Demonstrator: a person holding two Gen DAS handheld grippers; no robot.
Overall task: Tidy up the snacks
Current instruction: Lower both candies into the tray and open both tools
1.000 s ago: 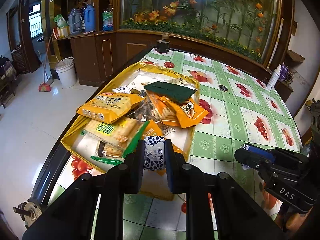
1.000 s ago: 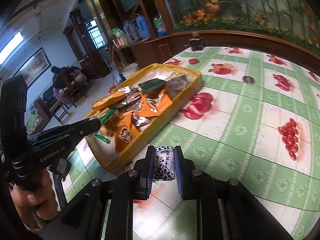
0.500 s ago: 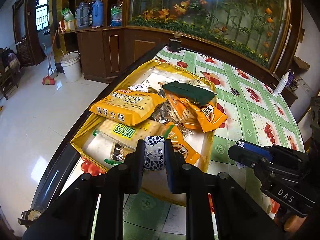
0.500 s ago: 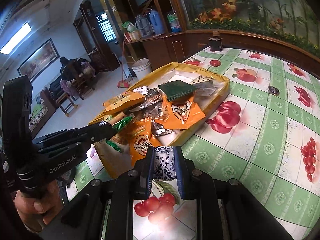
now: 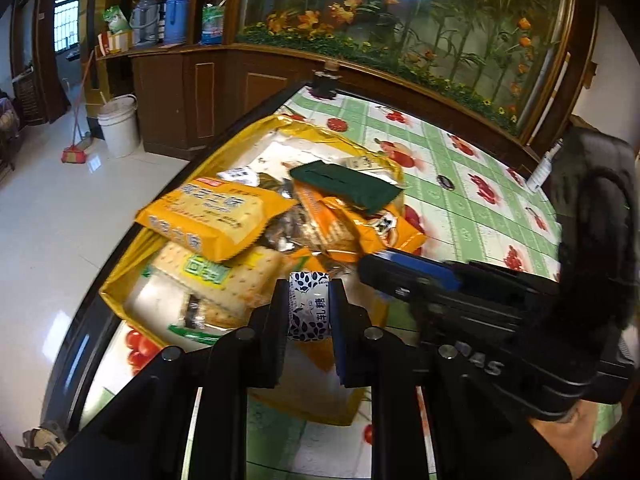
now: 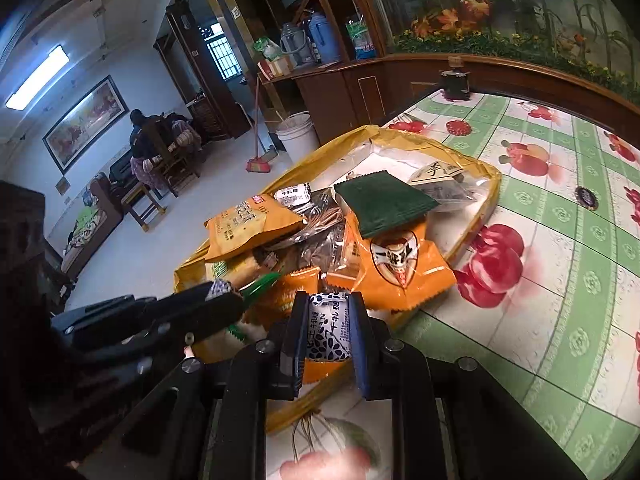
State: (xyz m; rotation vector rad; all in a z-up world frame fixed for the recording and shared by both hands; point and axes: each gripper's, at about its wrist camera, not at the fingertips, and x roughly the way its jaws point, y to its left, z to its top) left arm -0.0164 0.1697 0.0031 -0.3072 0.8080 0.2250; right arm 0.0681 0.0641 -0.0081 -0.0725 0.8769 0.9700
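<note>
The yellow tray [image 5: 132,256] is partly hidden by the fingers [image 5: 276,320]; the desk [image 6: 560,280] is cut off.

Your left gripper [image 5: 309,307] is matte black with round silver screws; your right gripper [image 6: 329,330] adds blue pads, its housing stamped with white "DAS" lettering

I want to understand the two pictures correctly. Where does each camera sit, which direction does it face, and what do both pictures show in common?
Left wrist: on the left gripper, looking down its fingers at the yellow tray of snacks; it is shut on a candy; the right gripper and a hand show.
Right wrist: on the right gripper, facing the same tray from the other side, shut on a candy; the left gripper shows.
Shared: tray, green packet, fruit-print tablecloth.
</note>
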